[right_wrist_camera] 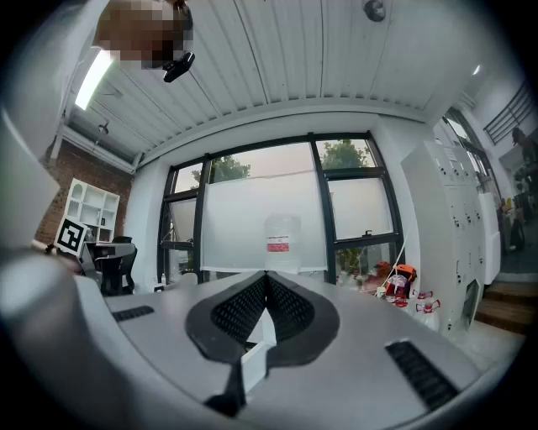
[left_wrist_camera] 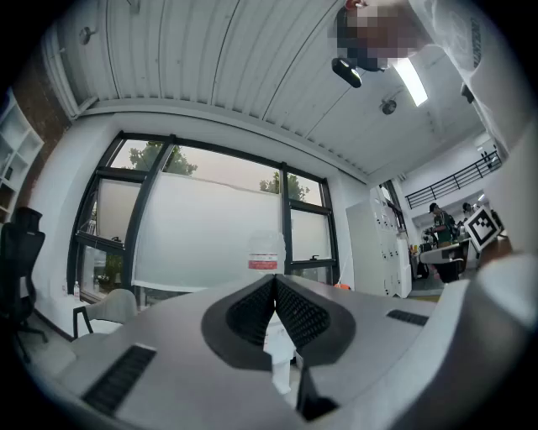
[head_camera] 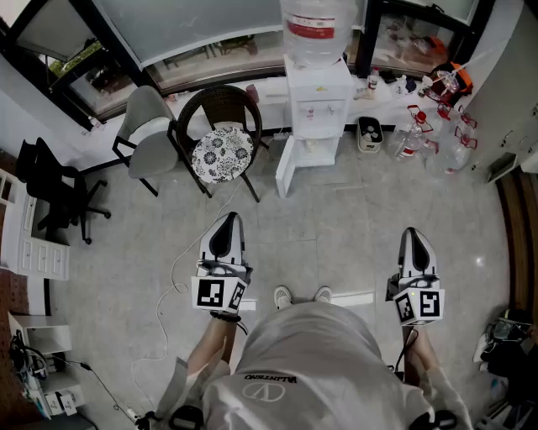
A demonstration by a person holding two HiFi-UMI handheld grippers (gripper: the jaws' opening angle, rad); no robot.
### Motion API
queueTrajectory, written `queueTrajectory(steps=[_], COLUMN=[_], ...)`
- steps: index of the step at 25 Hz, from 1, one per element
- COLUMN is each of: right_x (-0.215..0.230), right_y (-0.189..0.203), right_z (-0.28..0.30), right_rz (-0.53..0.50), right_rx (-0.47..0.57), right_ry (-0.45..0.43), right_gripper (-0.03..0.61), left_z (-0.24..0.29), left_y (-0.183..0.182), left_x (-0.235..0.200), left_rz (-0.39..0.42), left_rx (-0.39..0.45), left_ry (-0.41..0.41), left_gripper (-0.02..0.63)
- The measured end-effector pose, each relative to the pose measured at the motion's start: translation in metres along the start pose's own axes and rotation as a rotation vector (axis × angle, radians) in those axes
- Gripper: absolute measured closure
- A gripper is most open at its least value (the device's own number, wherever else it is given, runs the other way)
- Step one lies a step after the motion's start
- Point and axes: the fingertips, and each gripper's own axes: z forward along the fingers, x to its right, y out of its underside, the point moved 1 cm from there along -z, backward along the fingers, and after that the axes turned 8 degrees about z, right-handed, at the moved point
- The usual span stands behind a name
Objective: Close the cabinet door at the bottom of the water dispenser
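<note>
The white water dispenser [head_camera: 318,101], with a clear water bottle [head_camera: 315,25] on top, stands at the far side of the room against the window wall, roughly straight ahead of the person. Its white cabinet door [head_camera: 288,170] at the bottom hangs open. It is swung out to the left on its hinge, and the opening of the lower compartment shows beside it.

The left gripper [head_camera: 226,223] and the right gripper [head_camera: 416,236] are held out over the grey tiled floor [head_camera: 336,218], near the person's body and well apart from the dispenser. Each gripper's own view shows its ribbed black pads pressed together at the tips with nothing caught between them. Both point roughly level toward the dispenser, whose bottle shows just above the closed tips.

A dark wicker chair with a flower-patterned cushion [head_camera: 223,151] and a grey chair [head_camera: 147,130] stand to the left of the dispenser. Clear bottles with red caps [head_camera: 414,138] sit on the floor to its right.

Judging by this, the task has not started. The door is untouched and fully open. What is left is to walk up, bring a gripper to the outer face of the door and push it round to the right until it sits flush with the cabinet front.
</note>
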Motion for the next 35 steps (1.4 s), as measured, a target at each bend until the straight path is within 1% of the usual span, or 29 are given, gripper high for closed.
queueTrajectory(steps=[8, 15, 21, 31, 35], right_x=[0.004, 0.011, 0.022, 0.053, 0.055], right_y=[-0.001, -0.001, 0.004, 0.009, 0.009], right_z=[-0.002, -0.003, -0.005, -0.007, -0.004], right_rz=[-0.001, 0.022, 0.030, 0.035, 0.043], right_rx=[-0.010, -0.009, -0.025, -0.041, -0.041], right_ry=[-0.014, -0.026, -0.047, -0.121, -0.139], right_gripper=[0.563, 0.563, 0.562, 0.561, 0.561], left_z=[0.002, 0.004, 0.003, -0.004, -0.006], left_y=[-0.004, -0.008, -0.005, 0.000, 0.001], left_x=[0.007, 0.020, 0.032, 0.073, 0.078], left_rz=[0.005, 0.012, 0.012, 0.029, 0.030], left_rx=[0.000, -0.007, -0.031, -0.065, -0.077], left_ry=[0.005, 0.011, -0.013, -0.062, -0.074], left_gripper=[0.606, 0.606, 0.606, 0.606, 0.606])
